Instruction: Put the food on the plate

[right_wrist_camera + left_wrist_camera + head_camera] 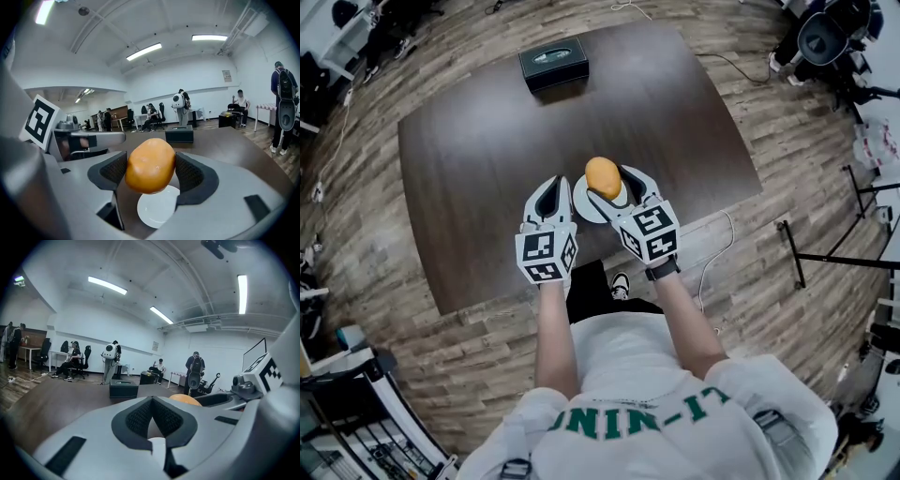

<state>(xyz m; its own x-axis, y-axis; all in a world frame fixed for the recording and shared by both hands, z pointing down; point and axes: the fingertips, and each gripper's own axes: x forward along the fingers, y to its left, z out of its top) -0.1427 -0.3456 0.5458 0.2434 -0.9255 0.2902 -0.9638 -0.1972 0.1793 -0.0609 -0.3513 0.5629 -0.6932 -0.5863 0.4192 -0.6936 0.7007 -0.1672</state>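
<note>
Dark wood surface (pixel 478 159), head view: a black box (pixel 553 62) sits at the far edge and a white plate (pixel 583 206) near the front edge. The right hand-held gripper (pixel 617 187) carries an orange roll (pixel 603 176) above the plate. The left hand-held gripper (pixel 549 199) hangs just left of the plate.

Left gripper view: jaw tips are together with nothing between them.

Right gripper view: the pads (pixel 190 171) are clamped on both sides of the roll, which is off the surface. The plate lies bare directly beneath.

Status, as judged: pick-up and positioning are done; lowering and release remain.
</note>
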